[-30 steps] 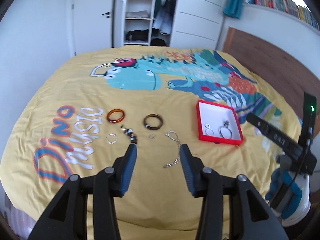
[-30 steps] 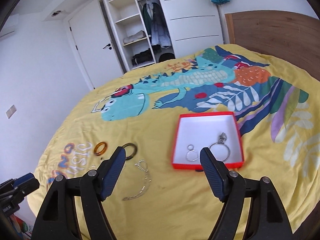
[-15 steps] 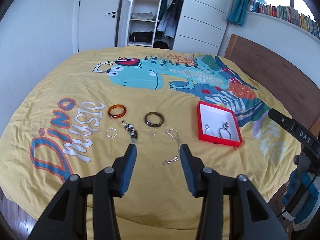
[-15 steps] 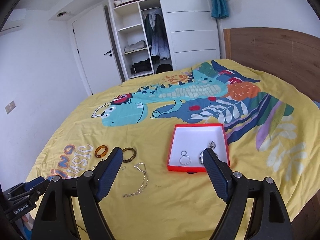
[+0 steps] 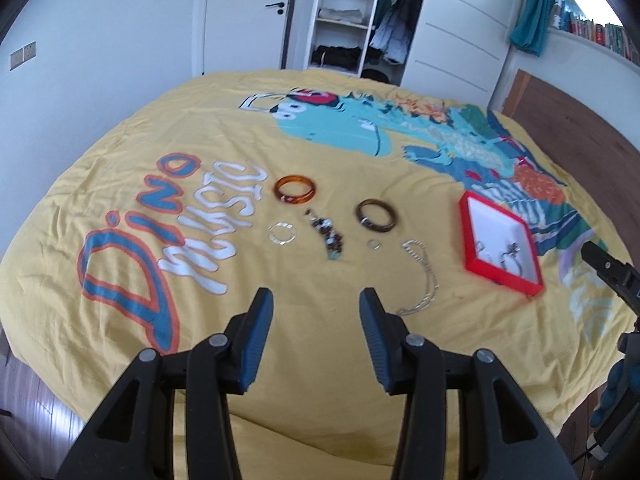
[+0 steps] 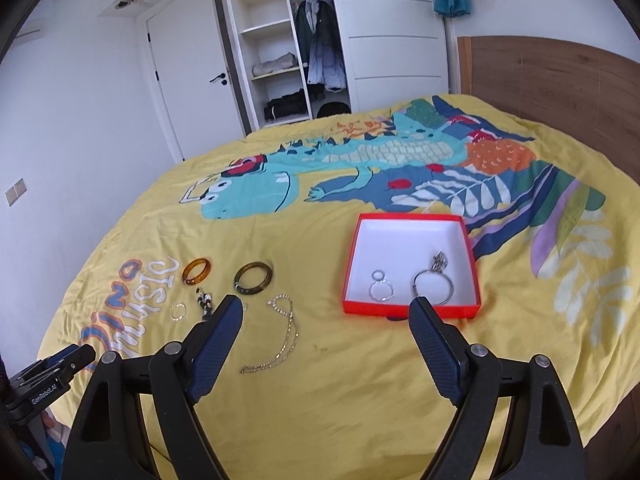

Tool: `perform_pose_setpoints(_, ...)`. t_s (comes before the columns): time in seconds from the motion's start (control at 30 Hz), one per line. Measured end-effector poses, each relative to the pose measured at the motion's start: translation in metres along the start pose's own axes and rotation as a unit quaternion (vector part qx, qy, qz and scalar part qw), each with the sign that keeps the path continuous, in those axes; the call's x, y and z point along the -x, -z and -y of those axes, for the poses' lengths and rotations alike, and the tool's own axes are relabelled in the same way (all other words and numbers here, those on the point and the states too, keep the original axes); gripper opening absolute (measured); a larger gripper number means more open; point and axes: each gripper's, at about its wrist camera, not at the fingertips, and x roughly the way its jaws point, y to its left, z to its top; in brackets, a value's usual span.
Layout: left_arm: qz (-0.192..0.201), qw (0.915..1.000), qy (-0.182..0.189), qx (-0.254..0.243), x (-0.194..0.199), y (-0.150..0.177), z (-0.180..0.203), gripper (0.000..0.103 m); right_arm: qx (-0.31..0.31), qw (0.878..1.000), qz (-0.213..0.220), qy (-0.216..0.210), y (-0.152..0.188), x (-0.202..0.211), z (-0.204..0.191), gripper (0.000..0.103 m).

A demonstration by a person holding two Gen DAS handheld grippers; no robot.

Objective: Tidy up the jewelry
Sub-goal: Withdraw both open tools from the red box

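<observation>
A red box with a white inside (image 5: 466, 236) (image 6: 356, 248) lies on the yellow bedspread and holds two silver hoops (image 6: 382, 289) (image 6: 434, 288). Left of it lie a silver chain (image 5: 426, 276) (image 6: 286, 334), a brown bangle (image 5: 376, 215) (image 6: 254, 278), an orange bangle (image 5: 295, 189) (image 6: 197, 271), a beaded piece (image 5: 326, 236) (image 6: 205, 302), a clear ring (image 5: 282, 234) (image 6: 178, 312) and a tiny ring (image 5: 374, 244). My left gripper (image 5: 316, 300) is open and empty, above the bed short of the jewelry. My right gripper (image 6: 326, 308) is open wide and empty, before the box.
The bedspread (image 5: 200, 152) has a dinosaur print and "Dino music" lettering. A wooden headboard (image 6: 552, 76) stands on the right. An open wardrobe (image 6: 288, 48) and a white door (image 6: 188, 76) stand behind the bed. The floor (image 5: 36, 412) shows at lower left.
Both grippers have drawn back and turned a little; the left view has swung left, so the box sits farther right. Both stay open and empty. The jewelry has not moved.
</observation>
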Motion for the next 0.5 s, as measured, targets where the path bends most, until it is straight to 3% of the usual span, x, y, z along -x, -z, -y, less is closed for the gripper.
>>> perform_pose_setpoints(0.5,-0.050,0.9971,-0.051,0.027,-0.048,0.027,-0.041,0.043,0.008,0.997,-0.070,-0.044,0.040,-0.064,-0.010,0.084)
